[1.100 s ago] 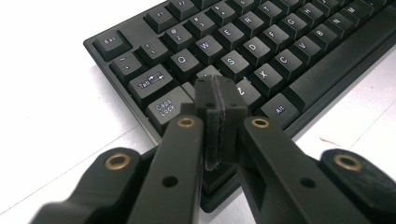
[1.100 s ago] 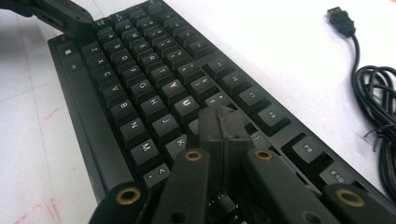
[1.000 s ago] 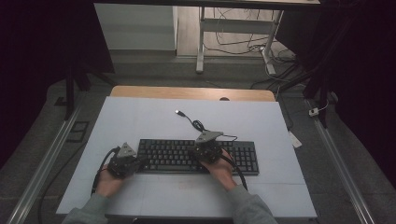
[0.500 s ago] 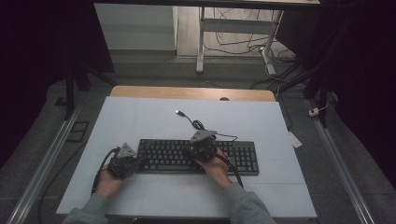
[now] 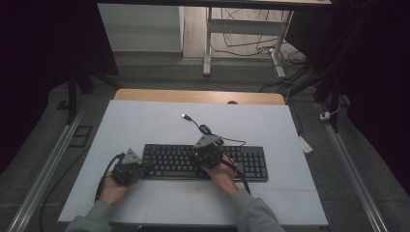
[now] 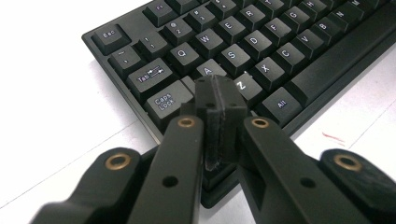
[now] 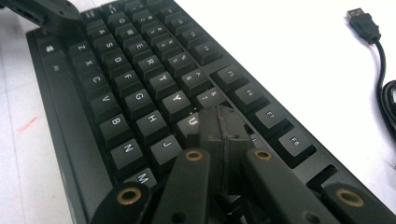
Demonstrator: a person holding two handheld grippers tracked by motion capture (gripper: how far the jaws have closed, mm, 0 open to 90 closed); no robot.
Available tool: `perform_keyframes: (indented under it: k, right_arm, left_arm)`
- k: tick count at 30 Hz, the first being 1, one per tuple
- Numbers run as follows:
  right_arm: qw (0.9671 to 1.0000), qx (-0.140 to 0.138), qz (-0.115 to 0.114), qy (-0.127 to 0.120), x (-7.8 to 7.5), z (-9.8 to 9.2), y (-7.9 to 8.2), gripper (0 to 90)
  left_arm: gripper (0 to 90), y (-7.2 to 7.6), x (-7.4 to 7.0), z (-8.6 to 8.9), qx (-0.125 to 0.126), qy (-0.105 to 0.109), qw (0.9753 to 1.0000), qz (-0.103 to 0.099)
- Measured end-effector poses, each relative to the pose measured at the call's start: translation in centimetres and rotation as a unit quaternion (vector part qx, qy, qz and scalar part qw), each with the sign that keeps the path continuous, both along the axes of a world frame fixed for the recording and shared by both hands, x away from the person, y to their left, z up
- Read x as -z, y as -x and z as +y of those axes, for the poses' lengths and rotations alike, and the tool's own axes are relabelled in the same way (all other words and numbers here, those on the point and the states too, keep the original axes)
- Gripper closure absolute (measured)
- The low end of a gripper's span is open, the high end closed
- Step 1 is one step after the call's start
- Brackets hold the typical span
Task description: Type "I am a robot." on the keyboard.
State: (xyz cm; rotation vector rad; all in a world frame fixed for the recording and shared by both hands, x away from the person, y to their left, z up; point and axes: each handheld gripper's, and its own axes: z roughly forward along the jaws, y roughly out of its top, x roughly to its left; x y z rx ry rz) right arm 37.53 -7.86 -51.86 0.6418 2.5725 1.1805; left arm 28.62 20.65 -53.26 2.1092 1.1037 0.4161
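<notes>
Right now typing looks underway: keyboard [image 5: 205, 162] sits mid-table, its USB plug [image 5: 185, 116] loose beyond it. Left gripper [image 6: 219, 100], jaws pressed together, tips on the left end near A/Z; right gripper [image 7: 223, 128], jaws together, on keys by U. How much is left, can't tell.

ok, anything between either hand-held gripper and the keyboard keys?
Nothing visible. The left hand-held gripper, jaws shut, sits right over the keyboard by the A and Caps Lock keys. The right hand-held gripper, also shut, is over the keys next to U.
</notes>
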Motion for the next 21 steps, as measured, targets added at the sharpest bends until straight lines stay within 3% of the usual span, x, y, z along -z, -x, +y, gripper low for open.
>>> perform_keyframes:
  k: [5, 17, 18, 20, 21]
  right_arm:
    - [0.9995, 0.004, -0.006, -0.030, -1.2, -1.0, 0.4, 89.7]
    - [0.9985, 0.013, -0.004, -0.053, -1.9, -4.0, 1.2, 89.5]
    - [0.9984, 0.013, -0.002, -0.054, -1.9, -4.3, 1.3, 88.2]
    - [0.9984, 0.010, 0.008, -0.055, -1.9, -5.1, 1.4, 75.1]
    - [0.9984, 0.010, 0.008, -0.055, -1.9, -5.1, 1.4, 75.1]
  left_arm:
    - [88.2, 0.4, -0.4, 0.2, -0.004, 0.016, 0.9997, -0.017]
    - [82.6, 0.7, -0.9, 1.0, -0.016, 0.041, 0.9986, -0.028]
    - [80.6, 0.7, -0.9, 1.0, -0.017, 0.041, 0.9986, -0.028]
    - [71.8, 0.7, -0.9, 1.0, -0.019, 0.041, 0.9985, -0.030]
    - [71.8, 0.7, -0.9, 1.1, -0.022, 0.042, 0.9984, -0.031]
